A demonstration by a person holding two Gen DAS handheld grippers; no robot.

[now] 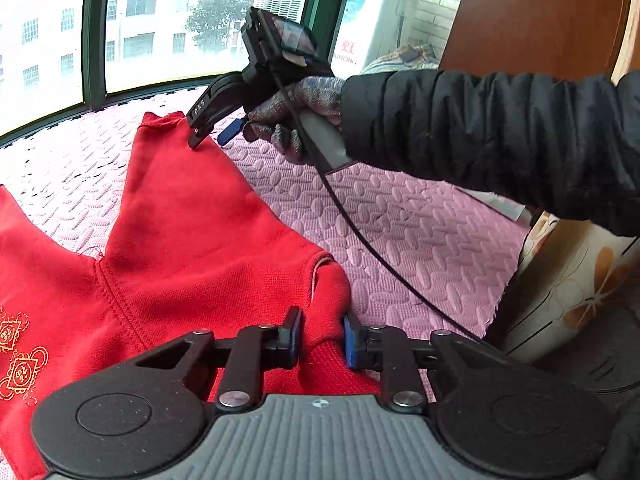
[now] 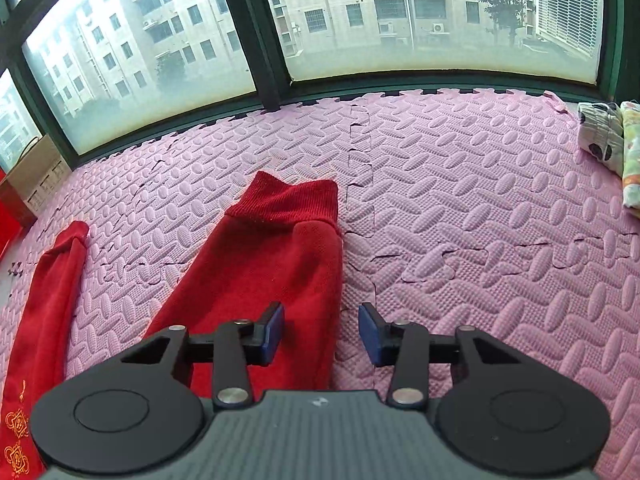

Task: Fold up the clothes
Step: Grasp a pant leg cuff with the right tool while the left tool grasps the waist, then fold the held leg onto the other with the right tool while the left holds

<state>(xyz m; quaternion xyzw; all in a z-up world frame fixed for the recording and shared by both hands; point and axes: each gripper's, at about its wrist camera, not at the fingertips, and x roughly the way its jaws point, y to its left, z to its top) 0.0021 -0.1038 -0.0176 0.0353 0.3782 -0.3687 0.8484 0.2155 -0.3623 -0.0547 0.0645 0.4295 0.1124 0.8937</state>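
A red sweatshirt (image 1: 192,232) with gold emblems lies spread on the pink foam mat (image 1: 400,224). My left gripper (image 1: 322,336) is at its near shoulder, and a bunched fold of red fabric fills the gap between the blue pads. One sleeve (image 2: 272,256) stretches toward the window and ends in a ribbed cuff (image 2: 288,198). My right gripper (image 2: 322,328) stands open over that sleeve's right edge, its left pad above the fabric and its right pad above the mat. In the left wrist view the right gripper (image 1: 212,138) tips down near the cuff. The other sleeve (image 2: 52,280) lies at the left.
A gloved hand (image 1: 308,96) and a black jacket sleeve (image 1: 500,132) hold the right gripper. Green-framed windows (image 2: 264,60) border the mat's far side. Folded clothes (image 2: 604,136) sit at the far right, a cardboard box (image 2: 36,176) at the far left, and a wooden cabinet (image 1: 540,12) on the right.
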